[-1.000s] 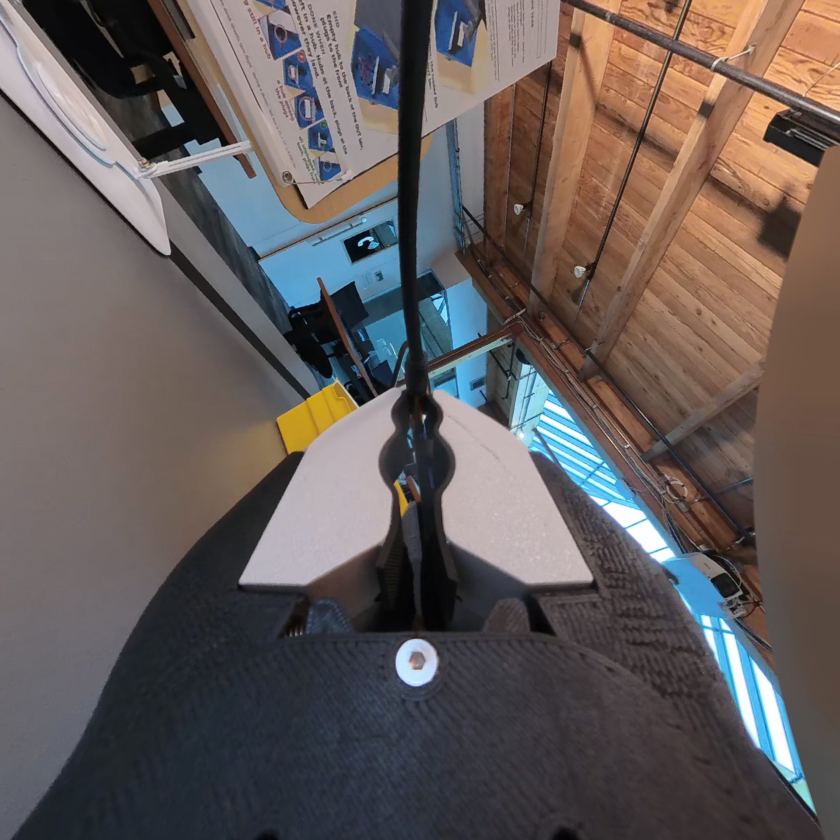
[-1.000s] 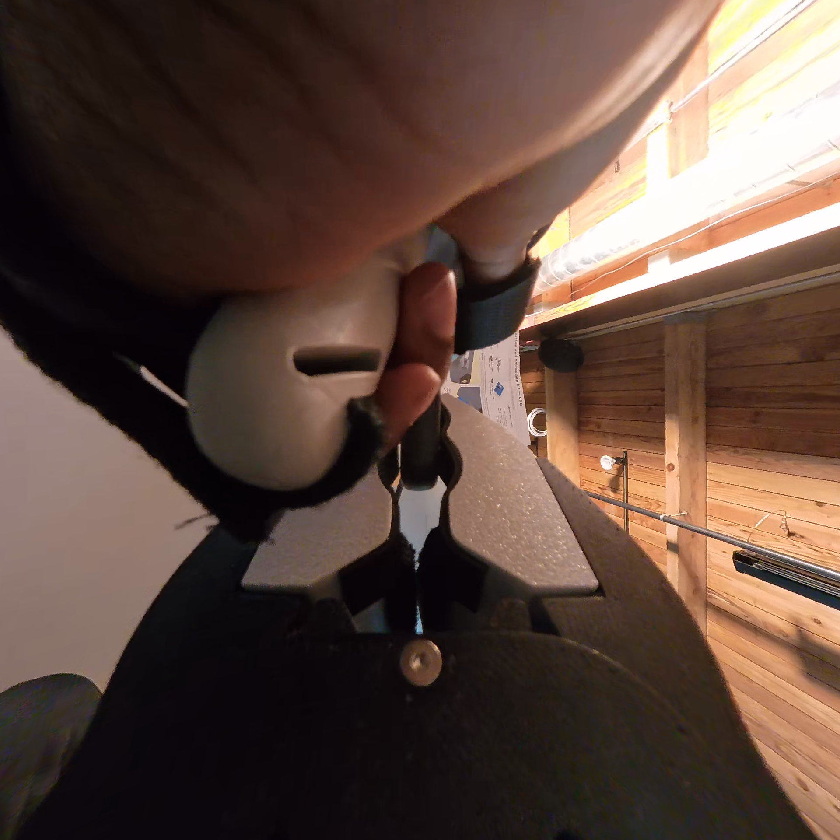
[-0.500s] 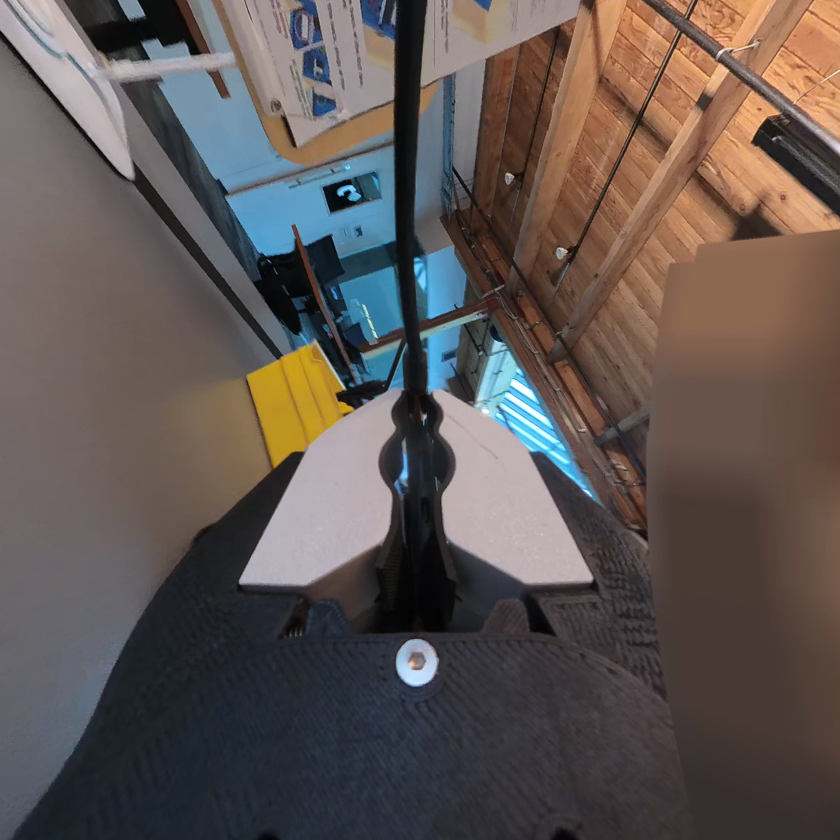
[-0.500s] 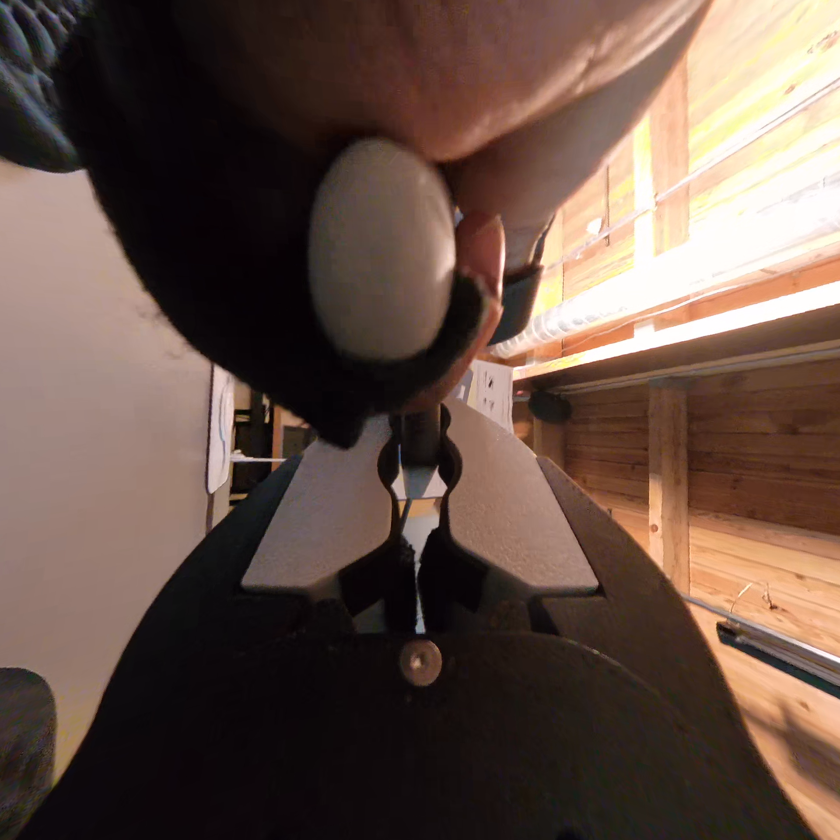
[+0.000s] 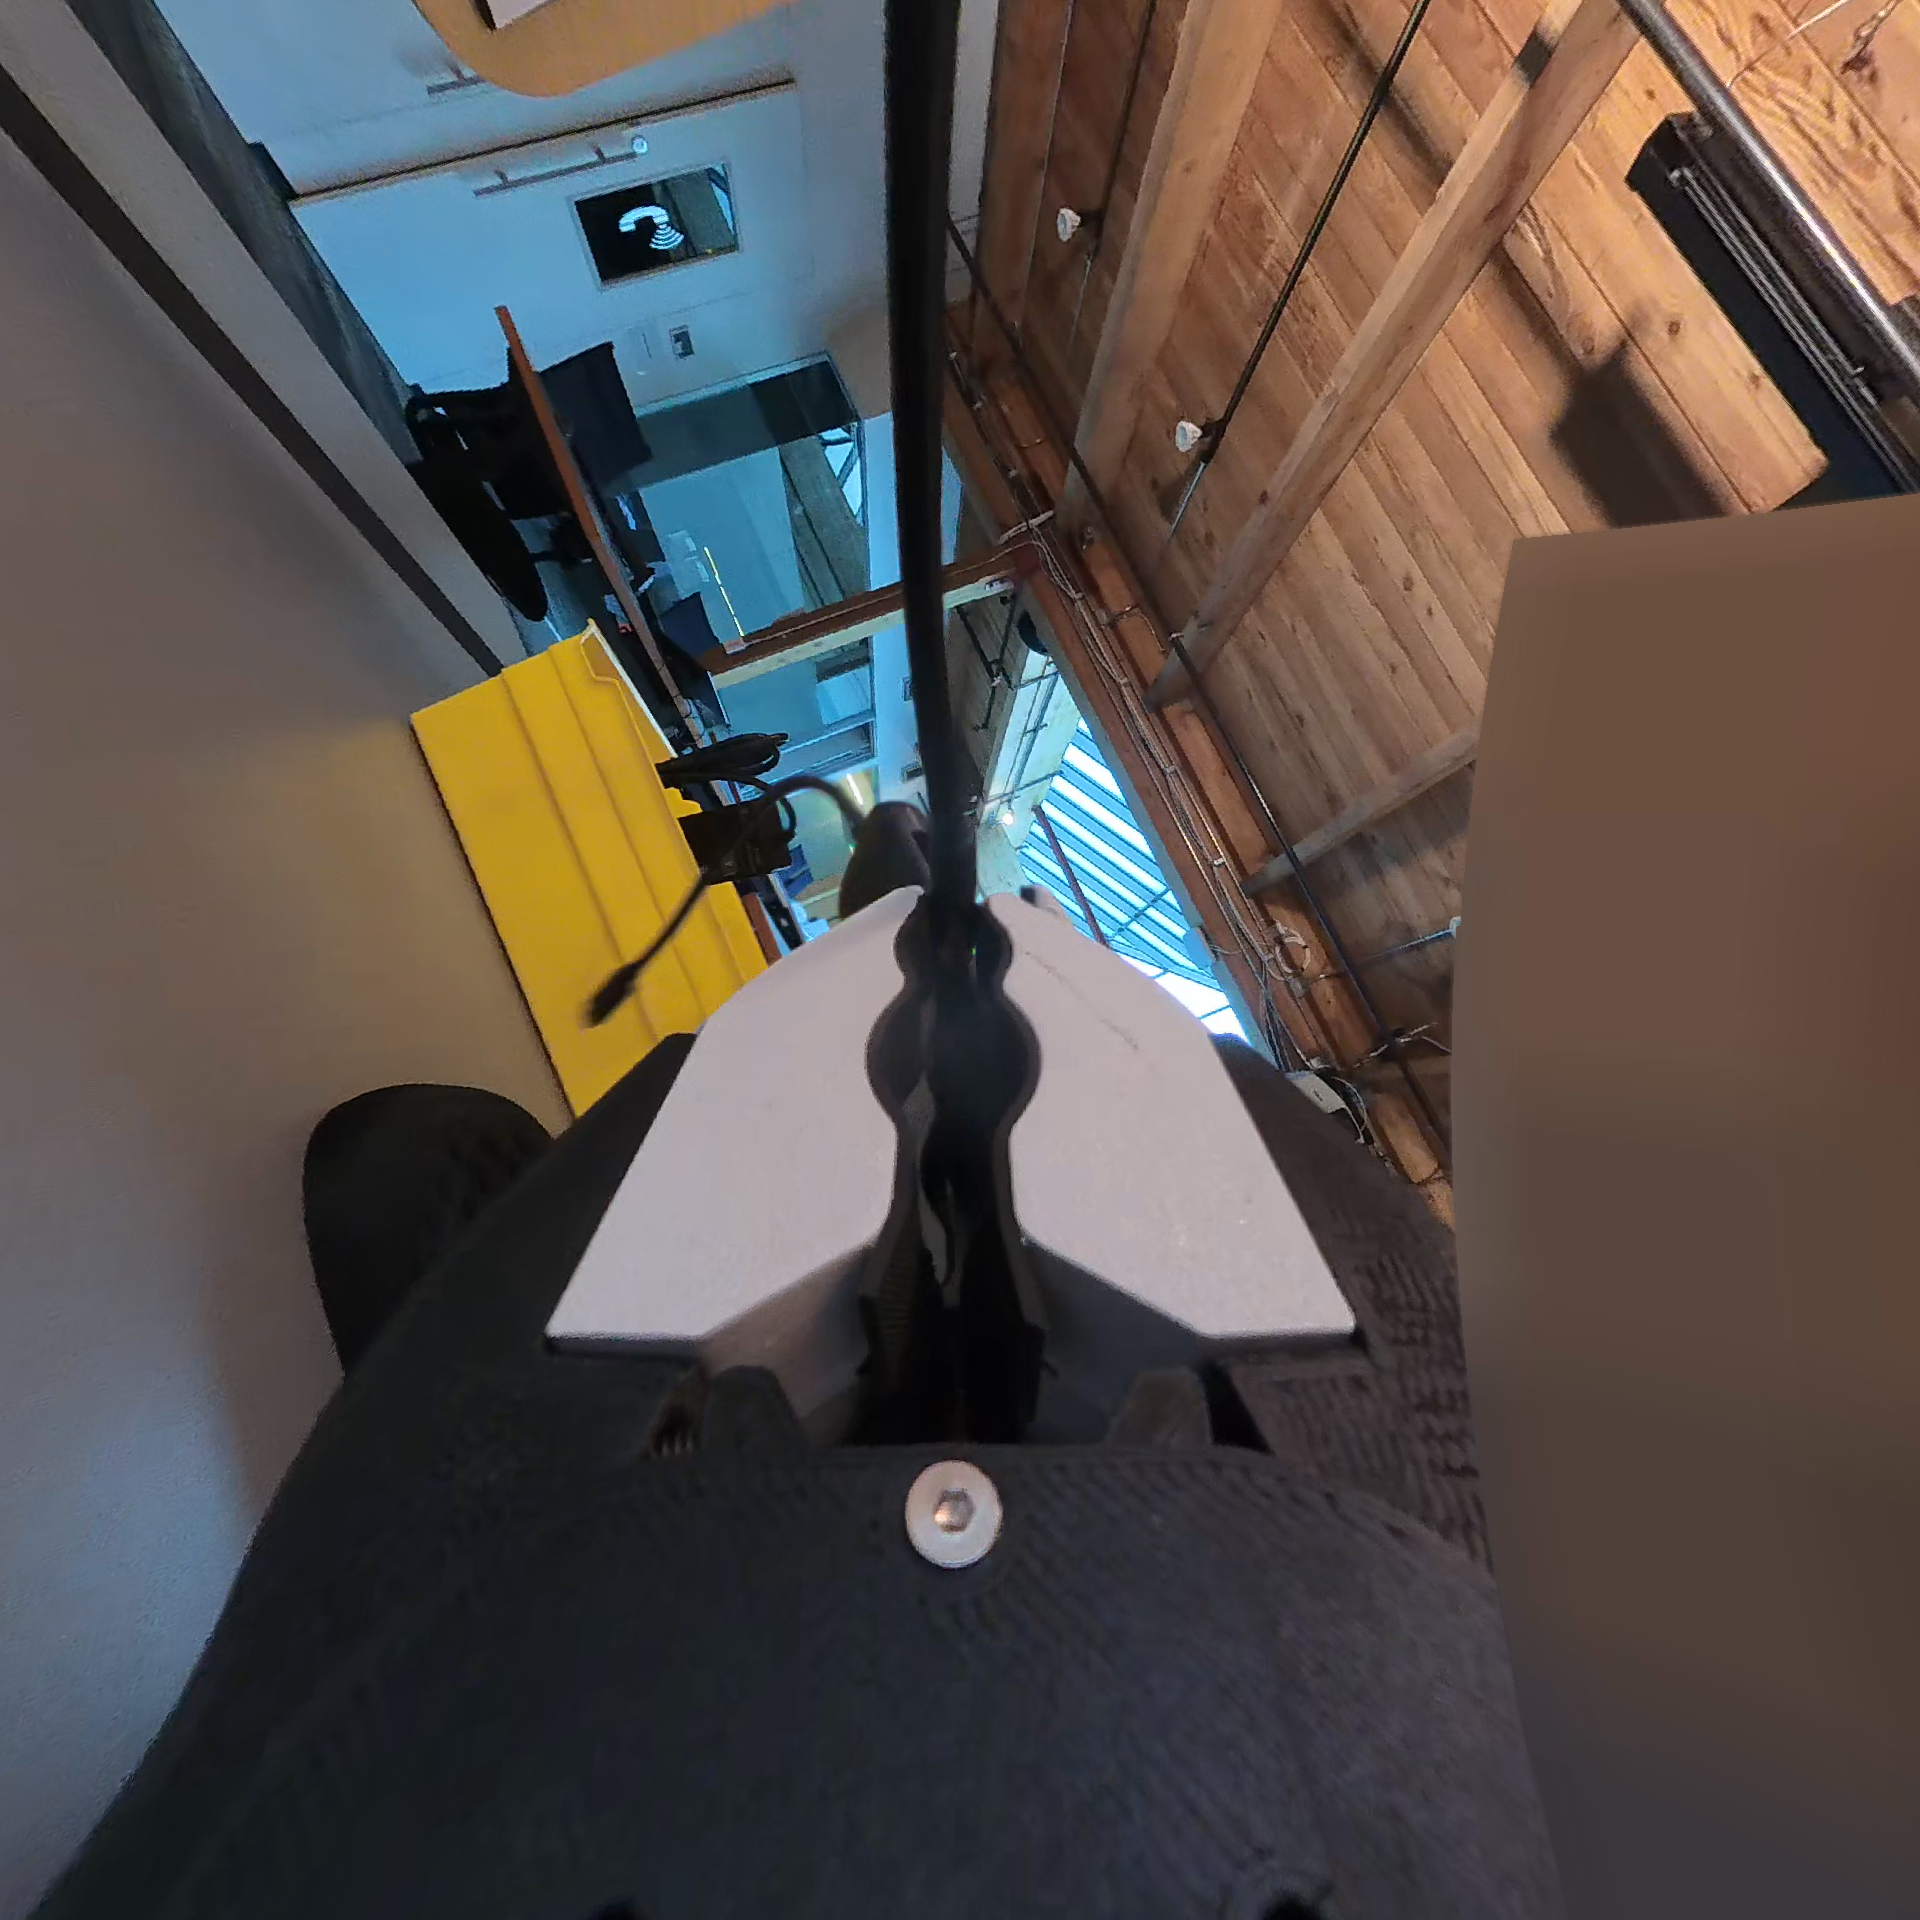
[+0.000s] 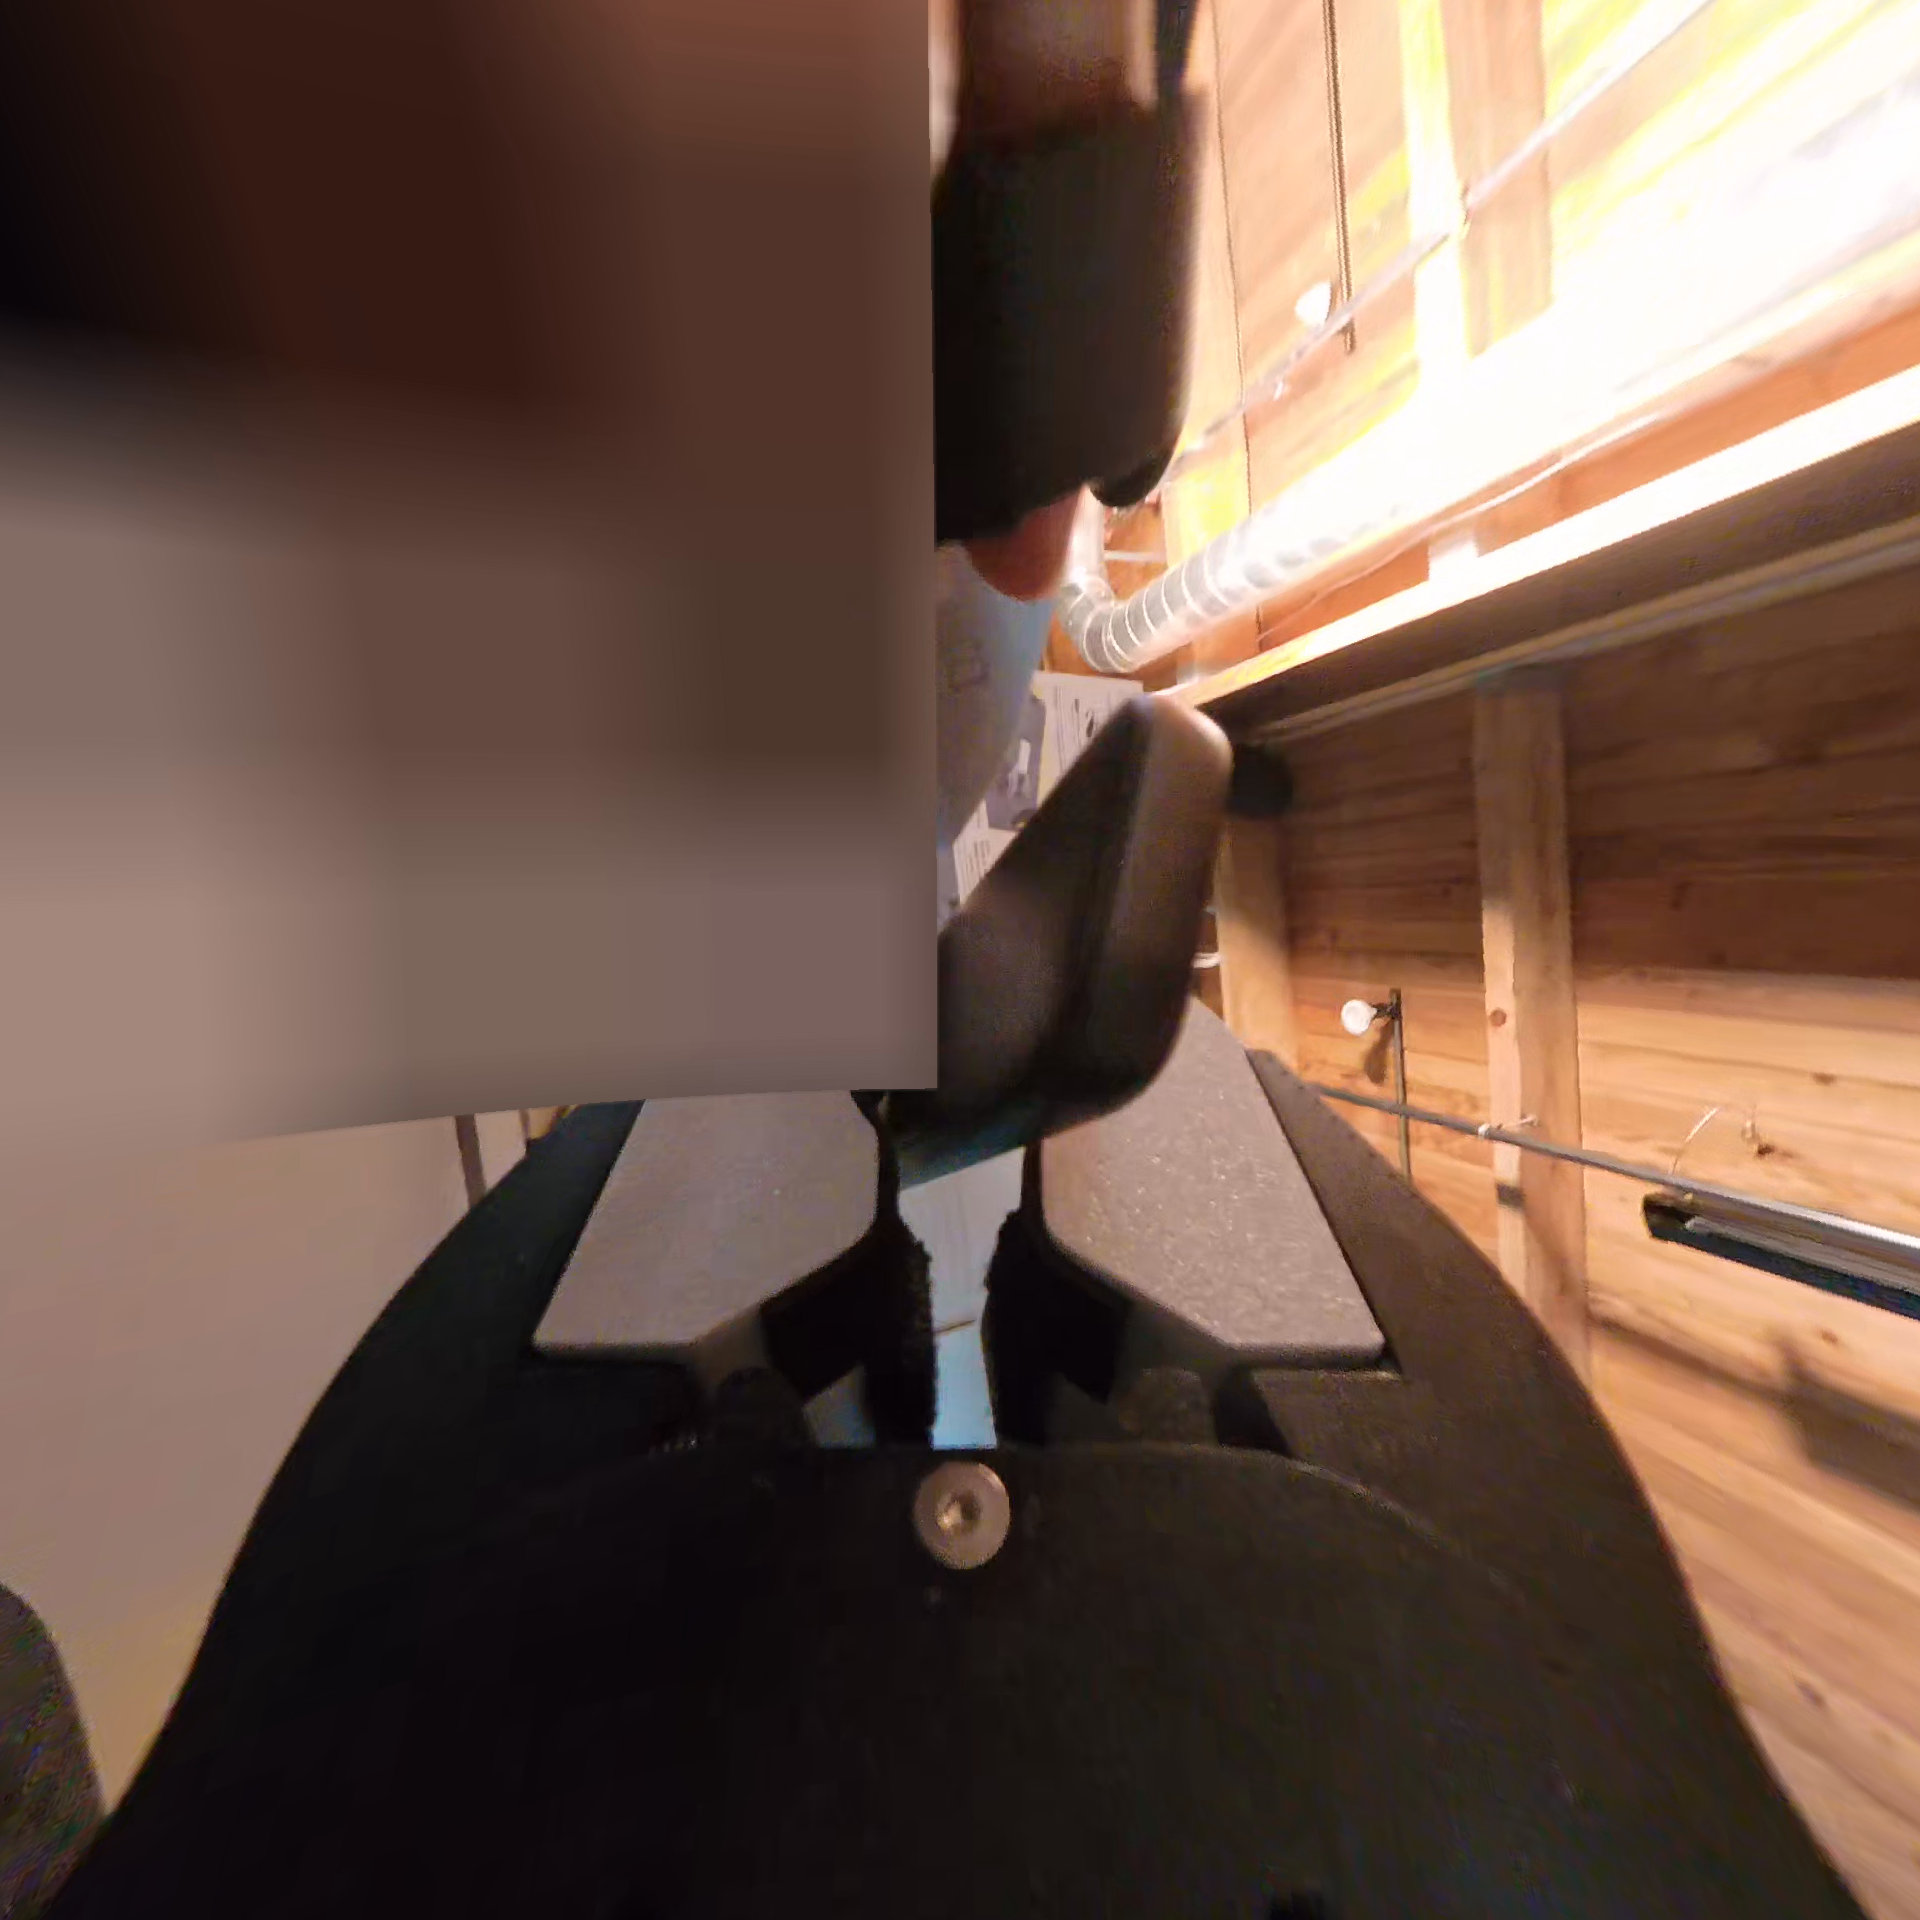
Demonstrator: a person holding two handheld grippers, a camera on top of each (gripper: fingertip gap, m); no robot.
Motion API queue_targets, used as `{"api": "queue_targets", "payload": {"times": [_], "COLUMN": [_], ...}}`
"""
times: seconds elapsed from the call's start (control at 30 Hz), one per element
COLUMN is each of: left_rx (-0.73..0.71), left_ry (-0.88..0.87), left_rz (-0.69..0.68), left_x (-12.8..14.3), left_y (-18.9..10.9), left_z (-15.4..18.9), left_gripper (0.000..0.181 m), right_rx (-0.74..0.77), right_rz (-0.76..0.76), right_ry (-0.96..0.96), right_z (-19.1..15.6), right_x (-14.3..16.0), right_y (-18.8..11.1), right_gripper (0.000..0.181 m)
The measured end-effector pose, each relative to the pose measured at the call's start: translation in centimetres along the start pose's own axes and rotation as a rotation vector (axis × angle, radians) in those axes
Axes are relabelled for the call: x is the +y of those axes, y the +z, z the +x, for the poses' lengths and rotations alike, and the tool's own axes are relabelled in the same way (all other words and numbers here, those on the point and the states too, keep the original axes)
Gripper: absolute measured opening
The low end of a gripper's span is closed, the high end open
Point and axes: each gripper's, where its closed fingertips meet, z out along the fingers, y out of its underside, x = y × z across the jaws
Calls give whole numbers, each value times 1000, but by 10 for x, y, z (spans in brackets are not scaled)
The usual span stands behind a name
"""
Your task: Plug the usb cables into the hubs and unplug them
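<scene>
In the left wrist view my left gripper (image 5: 951, 914) is shut on a black usb cable (image 5: 914, 416). The cable runs taut, straight up out of the fingertips and off the top edge. In the right wrist view my right gripper (image 6: 956, 1122) has its jaws a little apart, with light showing between the pads. A dark rounded plug body (image 6: 1091, 914) sits tilted at the tips, and its bluish metal end (image 6: 951, 1155) lies between them. No hub shows clearly in either view.
A yellow bin (image 5: 561, 831) stands on the grey table (image 5: 156, 831), with a black connector and loose cable (image 5: 743, 831) at its rim. A dark rounded shape (image 5: 416, 1195) lies beside my left gripper. A hand with a black strap (image 6: 1049, 312) hangs above my right gripper. Wooden walls fill the right. Both grippers' tips are close together, under 4 cm apart.
The left view has swung so the poster left the top and the yellow bin grew. The hand and grey knob moved off the right gripper's front, and its jaws stand slightly wider.
</scene>
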Motion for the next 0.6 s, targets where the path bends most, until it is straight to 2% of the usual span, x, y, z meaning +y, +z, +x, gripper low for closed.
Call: {"api": "queue_targets", "payload": {"times": [0.03,0.23,0.37,0.6], "left_rx": [-1,-10,-31,-32], "left_ry": [3,50,57,104], "left_rz": [1,4,-11,-115], "left_x": [0,-3,-5,16], "left_y": [0,-2,-7,-10], "left_z": [-1,3,-1,7], "left_gripper": [7,7,8,7], "right_rx": [-8,-84,-105,-11], "right_rz": [-8,47,24,65], "right_ry": [21,-56,-118,-130], "right_z": [0,-9,-12,7], "right_x": [1,-8,3,1], "right_y": [1,4,5,-3], "right_gripper": [20,12,12,13]}}
